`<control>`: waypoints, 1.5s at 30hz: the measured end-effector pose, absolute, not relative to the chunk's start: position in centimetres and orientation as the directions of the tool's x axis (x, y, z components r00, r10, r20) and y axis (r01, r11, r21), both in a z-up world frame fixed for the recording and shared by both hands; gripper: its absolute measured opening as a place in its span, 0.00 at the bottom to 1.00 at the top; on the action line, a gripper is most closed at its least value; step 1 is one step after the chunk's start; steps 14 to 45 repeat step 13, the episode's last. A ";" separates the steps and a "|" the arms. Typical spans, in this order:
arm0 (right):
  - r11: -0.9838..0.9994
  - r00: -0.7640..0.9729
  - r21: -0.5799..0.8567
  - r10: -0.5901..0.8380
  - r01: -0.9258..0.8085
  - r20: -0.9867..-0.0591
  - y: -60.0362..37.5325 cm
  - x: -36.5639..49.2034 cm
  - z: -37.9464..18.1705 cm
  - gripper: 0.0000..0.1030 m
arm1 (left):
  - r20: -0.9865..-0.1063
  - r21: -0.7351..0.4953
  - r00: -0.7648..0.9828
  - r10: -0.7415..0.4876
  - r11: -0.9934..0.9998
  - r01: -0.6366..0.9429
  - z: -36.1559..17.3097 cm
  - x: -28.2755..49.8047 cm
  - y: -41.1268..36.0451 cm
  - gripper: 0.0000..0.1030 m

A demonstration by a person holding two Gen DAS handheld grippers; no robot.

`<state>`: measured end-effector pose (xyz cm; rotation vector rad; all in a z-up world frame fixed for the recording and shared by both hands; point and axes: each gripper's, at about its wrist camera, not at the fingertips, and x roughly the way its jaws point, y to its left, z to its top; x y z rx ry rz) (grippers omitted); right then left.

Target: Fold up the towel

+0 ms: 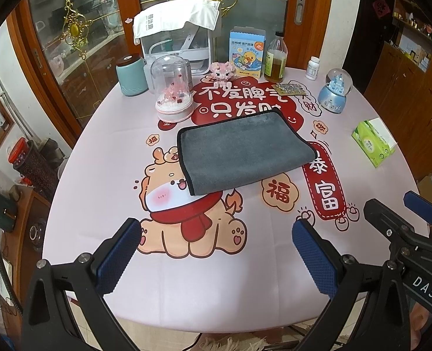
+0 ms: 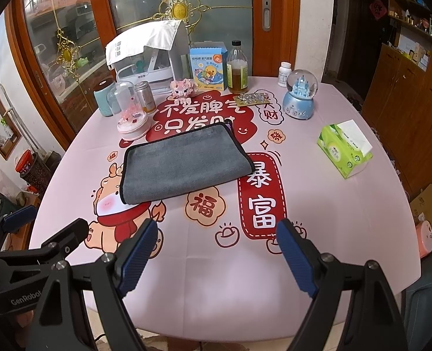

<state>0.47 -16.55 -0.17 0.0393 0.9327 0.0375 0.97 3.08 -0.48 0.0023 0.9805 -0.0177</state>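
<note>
A grey towel with a black edge lies flat and folded on the pink printed tablecloth, in the middle of the table; it also shows in the right wrist view. My left gripper is open and empty, held above the near part of the table, well short of the towel. My right gripper is open and empty, also short of the towel. The right gripper shows at the right edge of the left wrist view, and the left gripper at the left edge of the right wrist view.
At the back stand a teal jar, a clear dome, a white appliance, a pink block pig, a blue box, an oil bottle, a pill bottle and a snow globe. A green tissue pack lies right.
</note>
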 end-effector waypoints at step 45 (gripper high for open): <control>0.999 0.597 0.050 0.049 -0.015 -0.801 -16.6 0.4 -0.3 0.81 | -0.832 -0.005 0.555 -0.013 1.000 0.016 -0.5 1.1 3.1 0.99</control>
